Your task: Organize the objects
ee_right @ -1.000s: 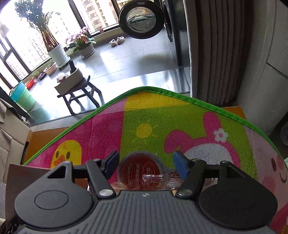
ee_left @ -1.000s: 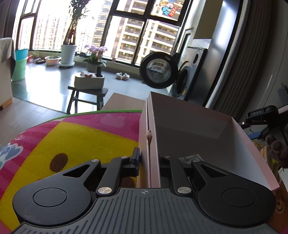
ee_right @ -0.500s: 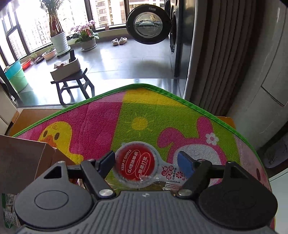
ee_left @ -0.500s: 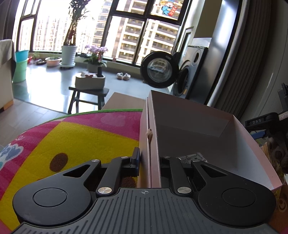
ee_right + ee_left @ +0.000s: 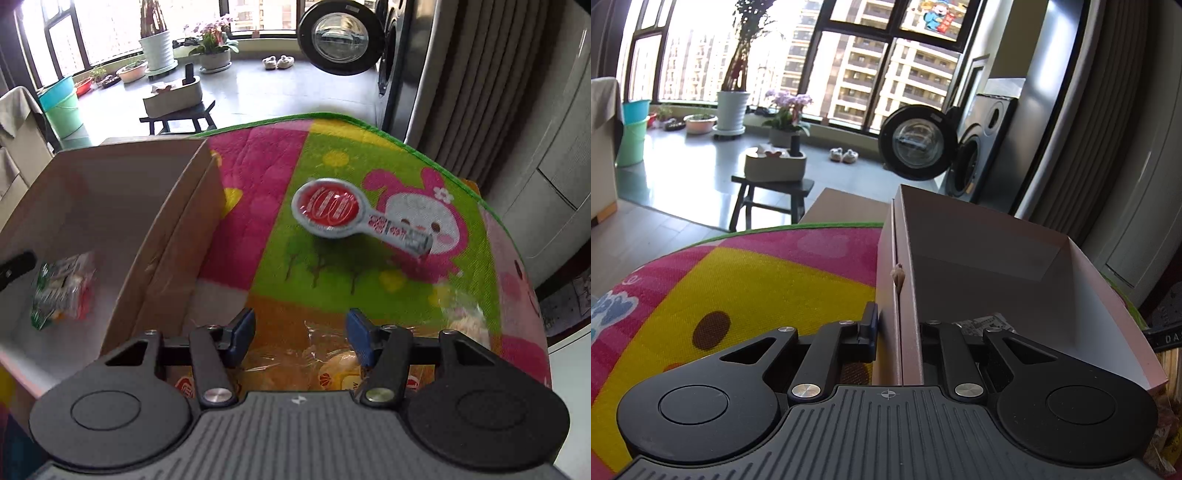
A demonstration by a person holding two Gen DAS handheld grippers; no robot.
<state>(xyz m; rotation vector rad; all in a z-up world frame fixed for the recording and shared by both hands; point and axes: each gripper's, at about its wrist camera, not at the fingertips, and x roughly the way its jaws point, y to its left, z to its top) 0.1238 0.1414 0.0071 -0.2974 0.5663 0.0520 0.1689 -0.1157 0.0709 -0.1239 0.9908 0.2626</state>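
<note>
Right now the left gripper (image 5: 897, 332) is clamped narrow on the near wall of the pink box (image 5: 979, 258), one finger outside and one inside, steadying it on the cartoon play mat (image 5: 738, 280) that covers the bench. Right gripper (image 5: 300, 334) is spread wide and holds nothing; it hovers over a pile of clear-wrapped snack packs (image 5: 325, 369) at the mat's near edge. Ahead of it and slightly to its right lies the red-lidded sauce cup (image 5: 327, 208) with its foil pull tab (image 5: 402, 234). Long axis runs from the round lid toward the far left to the tab toward the near right, so it sits diagonal to the line between the fingers. Cup is well apart from the box, which lies to the right gripper's left with a green-and-white packet (image 5: 61, 288) already inside. Right gripper is clearly the nearer one and the only free one. My read: next move is forward reach plus wrist rotation to square the fingers across the round lid, then carry left over the box wall. Image is motion-blurred, so lid text is unreadable.
</note>
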